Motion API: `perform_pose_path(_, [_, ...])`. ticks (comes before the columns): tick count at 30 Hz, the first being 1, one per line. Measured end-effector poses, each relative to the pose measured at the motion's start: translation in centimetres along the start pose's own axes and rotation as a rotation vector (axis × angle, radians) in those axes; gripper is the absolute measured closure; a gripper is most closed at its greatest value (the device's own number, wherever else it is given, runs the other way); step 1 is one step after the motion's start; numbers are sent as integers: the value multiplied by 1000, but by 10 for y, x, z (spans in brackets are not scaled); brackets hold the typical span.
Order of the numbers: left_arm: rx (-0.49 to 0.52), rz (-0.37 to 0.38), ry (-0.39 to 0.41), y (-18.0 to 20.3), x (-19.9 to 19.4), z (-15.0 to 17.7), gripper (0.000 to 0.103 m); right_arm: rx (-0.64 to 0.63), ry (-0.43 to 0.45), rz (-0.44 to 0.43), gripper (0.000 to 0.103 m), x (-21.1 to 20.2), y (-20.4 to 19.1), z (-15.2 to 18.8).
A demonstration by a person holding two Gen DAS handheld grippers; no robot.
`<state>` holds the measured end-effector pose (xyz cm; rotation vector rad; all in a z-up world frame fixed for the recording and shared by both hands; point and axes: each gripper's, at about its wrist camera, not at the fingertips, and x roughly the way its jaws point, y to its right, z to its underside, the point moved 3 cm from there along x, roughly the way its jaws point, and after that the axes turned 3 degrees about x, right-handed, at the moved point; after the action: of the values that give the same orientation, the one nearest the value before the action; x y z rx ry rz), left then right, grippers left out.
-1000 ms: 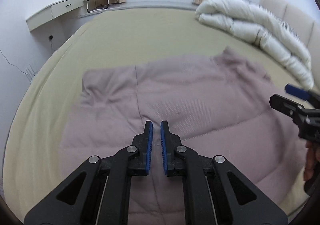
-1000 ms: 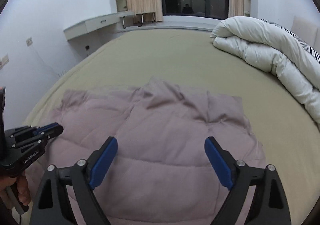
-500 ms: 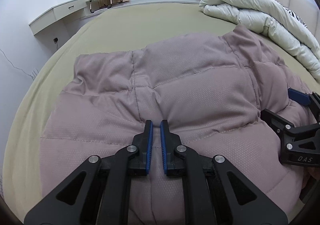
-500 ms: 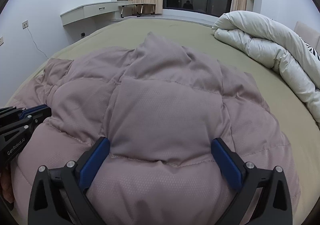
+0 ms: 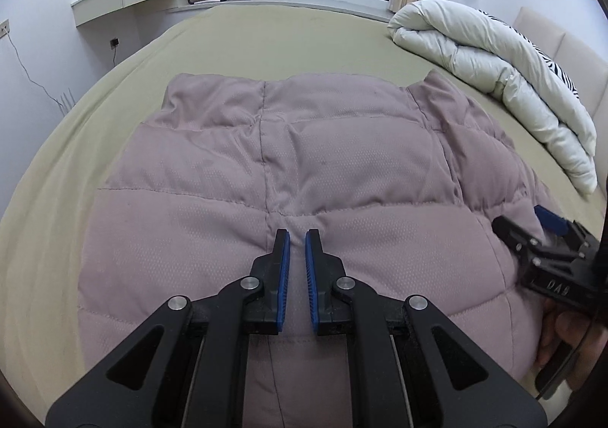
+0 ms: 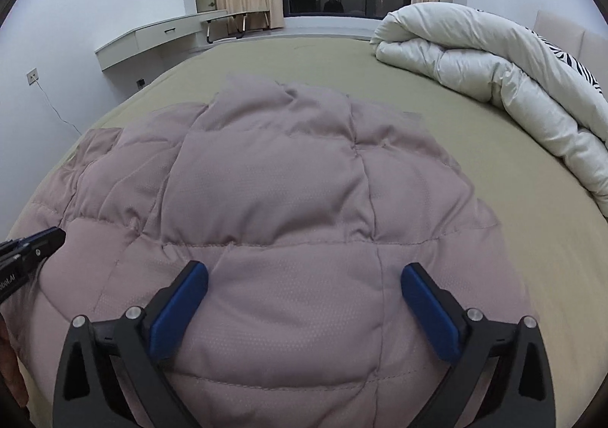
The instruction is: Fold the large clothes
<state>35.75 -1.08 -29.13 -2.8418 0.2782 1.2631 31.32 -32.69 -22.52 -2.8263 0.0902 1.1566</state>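
A wide bed (image 6: pixel 494 276) covered in an olive sheet filled both views, with bare sheet open on the far side and to the right. A puffy mauve quilted jacket (image 6: pixel 288 192) lay spread across the near half of the bed; its near hem ran under both grippers and out of view, so that edge was hidden. A rolled white duvet (image 6: pixel 494 86) sat well apart along the far right edge, partly cut off by the lens rim. The left gripper (image 5: pixel 297 238) hovered close over the jacket's centre seam, its jaws nearly together with only a narrow gap; whether cloth was pinched there could not be told. The right gripper (image 6: pixel 304 276) stood spread wide over the padding, gripping nothing.
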Motion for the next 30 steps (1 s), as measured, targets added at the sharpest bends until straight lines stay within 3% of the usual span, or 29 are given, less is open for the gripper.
perform_pose_path(13, [-6, 11, 10, -4, 8, -7, 95, -20, 44, 26, 0, 7, -5, 8])
perform_pose_path(16, [-57, 44, 2, -12, -14, -10, 95, 22, -24, 6, 0, -4, 0, 0])
perform_pose_path(18, [-50, 21, 60, -12, -38, -9, 95, 62, -36, 3, 0, -20, 6, -2])
perform_pose_path(21, [-11, 7, 124, -5, -71, -3, 94, 103, 30, -3, 0, -59, 8, 1])
perform_pose_path(24, [49, -12, 129, 4, -86, 5, 92, 95, 56, -8, 0, -82, 7, 4])
perform_pose_path(27, [41, -12, 110, 3, -93, 18, 89, 56, 56, 14, 0, -92, 8, 3])
perform_pose_path(28, [23, -6, 99, -3, -93, 22, 83, 57, 63, 19, 0, -95, 13, 2])
perform_pose_path(30, [-25, -9, 77, -17, -92, 29, 51, 83, 68, 15, 0, -99, 26, 0])
